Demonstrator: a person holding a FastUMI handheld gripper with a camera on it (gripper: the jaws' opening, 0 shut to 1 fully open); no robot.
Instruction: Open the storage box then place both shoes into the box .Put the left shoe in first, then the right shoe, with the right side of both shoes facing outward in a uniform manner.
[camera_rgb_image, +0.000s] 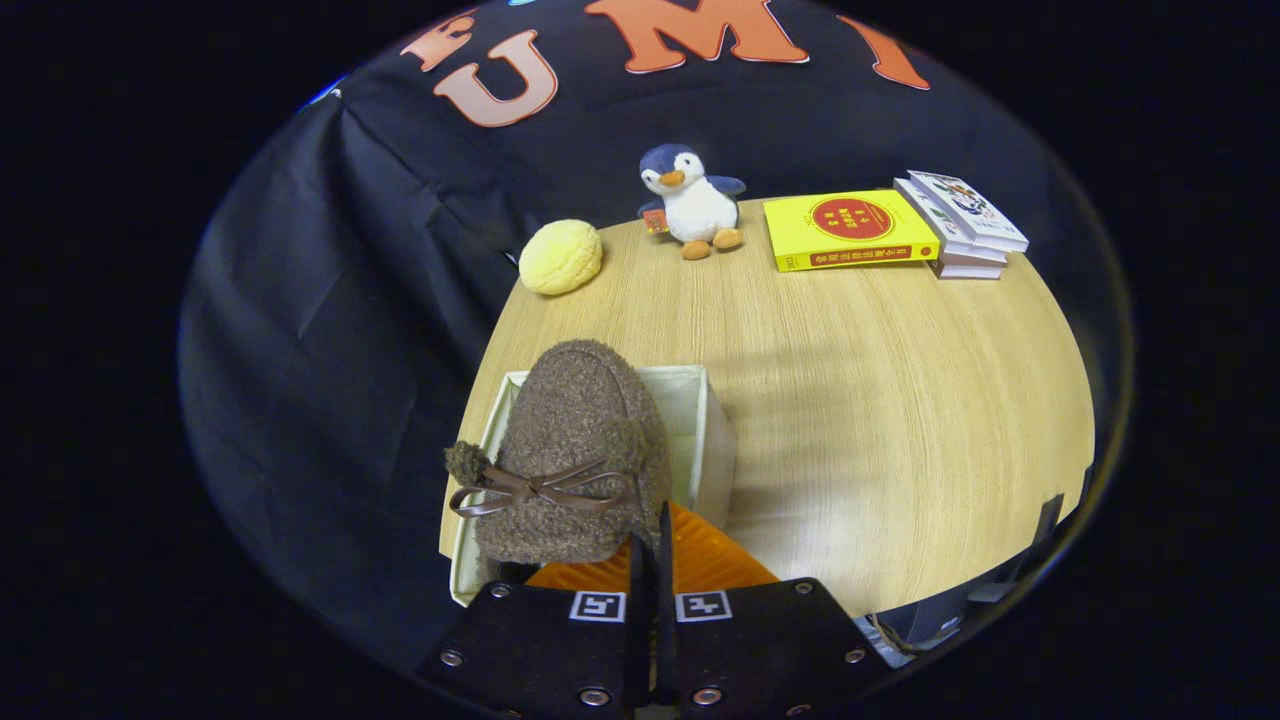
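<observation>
Worktop (850, 400) carrying open storage box (712, 430); brown shoe (575, 450) hangs over its opening, pinched at the rim by the claw (650, 560) (fingers pressed together on it), poised for lowering inside.

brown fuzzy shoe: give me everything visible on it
The brown fuzzy fleece shoe has a thin brown leather-like bow across its top and a small pompom at one side. It is held above the open white fabric storage box, toe pointing away. The gripper fingers look nearly closed at its near edge; whether both press on it can't be told.
</observation>
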